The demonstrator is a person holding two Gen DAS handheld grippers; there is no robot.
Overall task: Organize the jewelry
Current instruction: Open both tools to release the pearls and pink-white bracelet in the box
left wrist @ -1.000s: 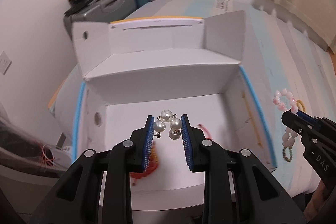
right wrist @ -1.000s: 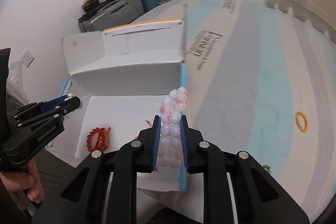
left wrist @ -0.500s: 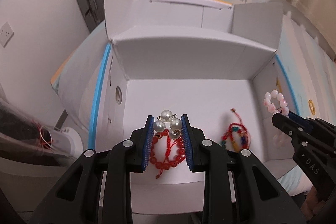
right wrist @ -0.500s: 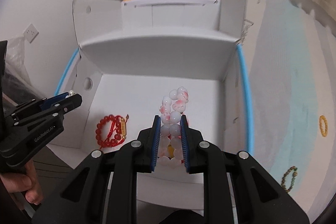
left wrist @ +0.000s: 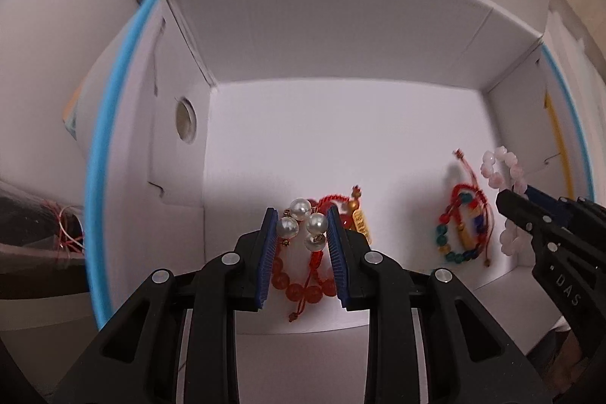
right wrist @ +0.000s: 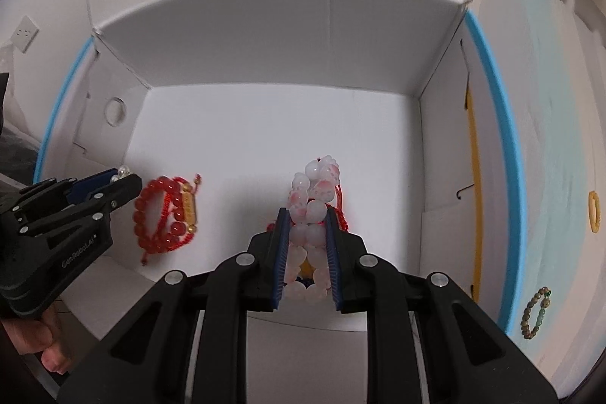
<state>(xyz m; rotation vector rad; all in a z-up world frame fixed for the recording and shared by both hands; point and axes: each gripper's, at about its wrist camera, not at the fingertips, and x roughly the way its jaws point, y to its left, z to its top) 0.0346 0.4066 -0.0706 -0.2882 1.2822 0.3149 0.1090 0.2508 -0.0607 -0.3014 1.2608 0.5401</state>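
Pearls (left wrist: 303,224) are sitting pinched in the left gripper (left wrist: 303,233) above the red bracelet (left wrist: 303,284) in the white box (left wrist: 341,36); the right gripper (right wrist: 306,245) is clamping the pink bracelet (right wrist: 314,211), whose long axis is running along the fingers, away from the camera. Both should be going low over bare floor before letting go, so nothing is bouncing or tangling.

White box (left wrist: 341,63) with blue rim, white pearls (left wrist: 303,224), red beads (right wrist: 163,214), pale pink bracelet (right wrist: 314,214)
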